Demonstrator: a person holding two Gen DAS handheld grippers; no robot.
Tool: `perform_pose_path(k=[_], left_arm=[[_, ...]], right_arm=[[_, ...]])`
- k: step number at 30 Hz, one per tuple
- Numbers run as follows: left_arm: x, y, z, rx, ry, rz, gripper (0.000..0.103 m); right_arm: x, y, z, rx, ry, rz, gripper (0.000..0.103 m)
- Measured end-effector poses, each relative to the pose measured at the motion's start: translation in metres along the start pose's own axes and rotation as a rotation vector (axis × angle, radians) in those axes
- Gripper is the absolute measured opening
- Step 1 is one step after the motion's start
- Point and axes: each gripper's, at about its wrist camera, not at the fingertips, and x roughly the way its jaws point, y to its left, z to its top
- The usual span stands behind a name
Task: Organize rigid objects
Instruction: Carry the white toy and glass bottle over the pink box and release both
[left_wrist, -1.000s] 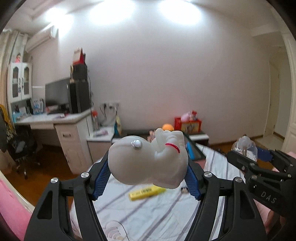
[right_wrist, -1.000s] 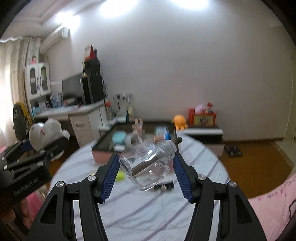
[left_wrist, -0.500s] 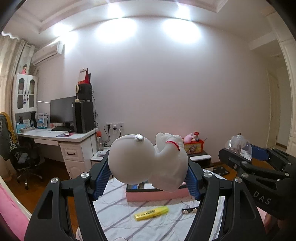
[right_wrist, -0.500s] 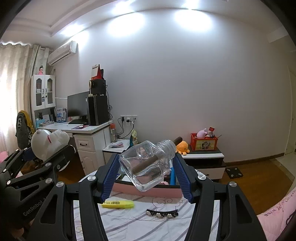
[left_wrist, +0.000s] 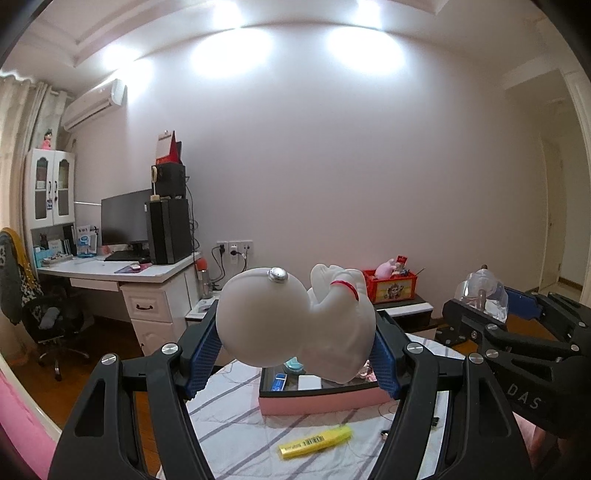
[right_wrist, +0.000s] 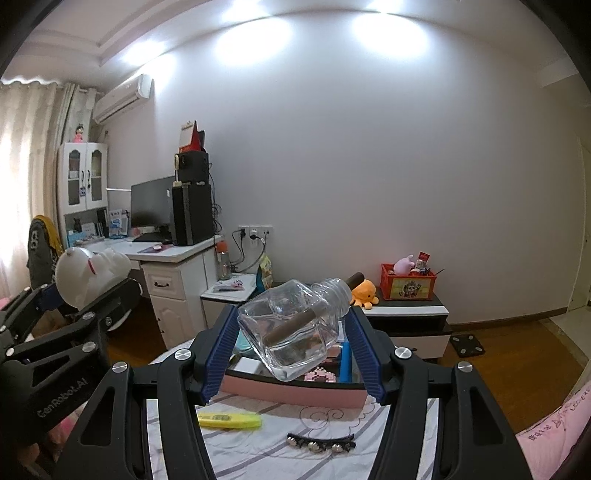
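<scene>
Now raised and tipped more level than a second ago, with much more wall and ceiling in both views. Striped bed (right_wrist: 258, 454) fallen to the bottom edge; pink tray (left_wrist: 317, 404) at its far end, fully visible. Left claw (left_wrist: 295, 345) still clamped on white figurine (left_wrist: 295, 325), right claw (right_wrist: 291, 345) still gripping tilted glass bottle (right_wrist: 295, 328). Yellow highlighter (left_wrist: 314, 441) and black hair clip (right_wrist: 321, 443) near the bed's near edge.

White figurine (left_wrist: 295, 325) and tilted glass bottle (right_wrist: 295, 332) held aloft.
</scene>
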Motion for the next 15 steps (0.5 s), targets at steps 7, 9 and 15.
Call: perform_pose_path(k=[7,9,15], left_arm=[[0.068,-0.003,-0.007,0.031,0.086,-0.005,0.071],[0.093,-0.004,-0.01,0.038,0.126,-0.017,0.071],[0.168,-0.006,-0.032,0.035,0.262,-0.073,0.071]], right_arm=[[0.061,-0.01,-0.001,-0.002,0.069,-0.021,0.061],[0.079,-0.015,-0.003,-0.006,0.098,-0.029,0.061],[0.15,-0.027,-0.023,-0.01,0.24,-0.033,0.061]])
